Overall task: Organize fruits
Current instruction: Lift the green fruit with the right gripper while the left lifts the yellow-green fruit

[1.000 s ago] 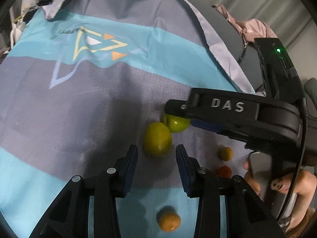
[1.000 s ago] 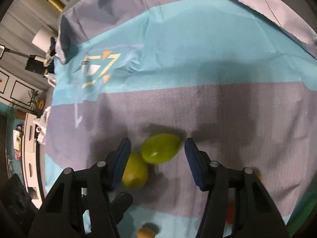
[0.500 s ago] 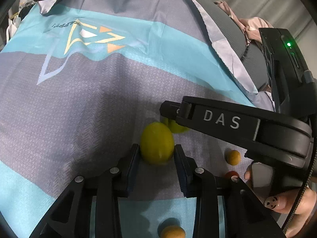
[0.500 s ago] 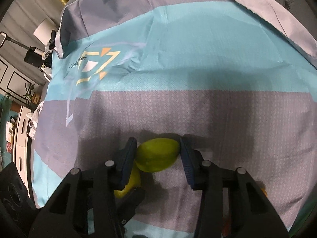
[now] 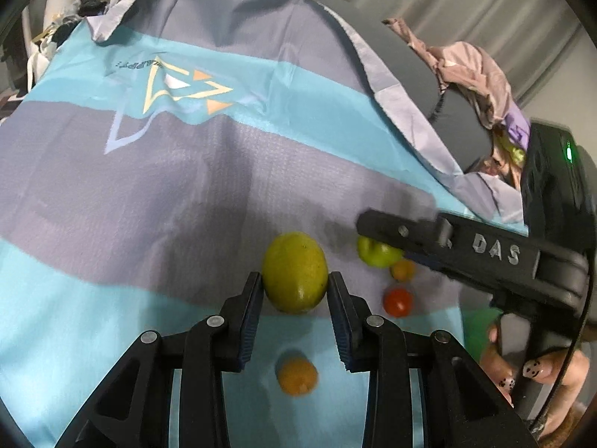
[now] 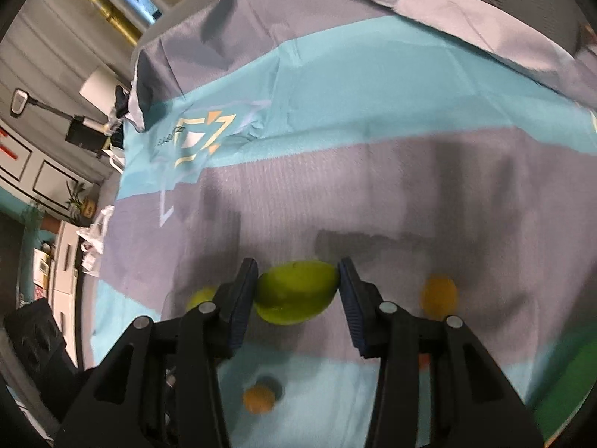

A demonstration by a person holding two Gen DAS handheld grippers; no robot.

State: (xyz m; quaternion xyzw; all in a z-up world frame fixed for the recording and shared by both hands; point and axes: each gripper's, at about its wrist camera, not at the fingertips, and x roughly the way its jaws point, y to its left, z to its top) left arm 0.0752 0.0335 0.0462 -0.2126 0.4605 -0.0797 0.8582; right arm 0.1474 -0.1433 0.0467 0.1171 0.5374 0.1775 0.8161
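- While both grippers are closed on fruit, the left gripper (image 5: pixel 294 293) has its 2 blue-padded fingers (image 5: pixel 250 308) pressed against the sides of a yellow-green lemon (image 5: pixel 294 271), which sits between the fingertips above the cloth (image 5: pixel 168 186).
- On the right gripper (image 6: pixel 297 291), the 2 fingers (image 6: pixel 242 300) clamp a green mango (image 6: pixel 297 291) end to end, with both pads touching it.
- Seen from the left wrist, the green mango (image 5: pixel 375 254) shows partly under the right gripper (image 5: pixel 384 229), just beside a small orange fruit (image 5: pixel 402 270).
- A red tomato (image 5: pixel 398 301) lies just below that small orange fruit, to the right of the lemon.
- Another orange fruit (image 5: pixel 297 376) rests on the turquoise band, below the lemon and between the left gripper's arms.
- From the right wrist, the lemon (image 6: pixel 201 296) peeks out behind the left finger, an orange fruit (image 6: pixel 439 295) lies right of the mango, and another (image 6: pixel 258 398) lies below it.
- Grey and turquoise bands cover the cloth, with a triangular logo (image 5: pixel 175 91) printed near its far end.
- At the right edge of the left wrist view, a hand (image 5: pixel 537 369) with painted nails grips the right gripper's handle.
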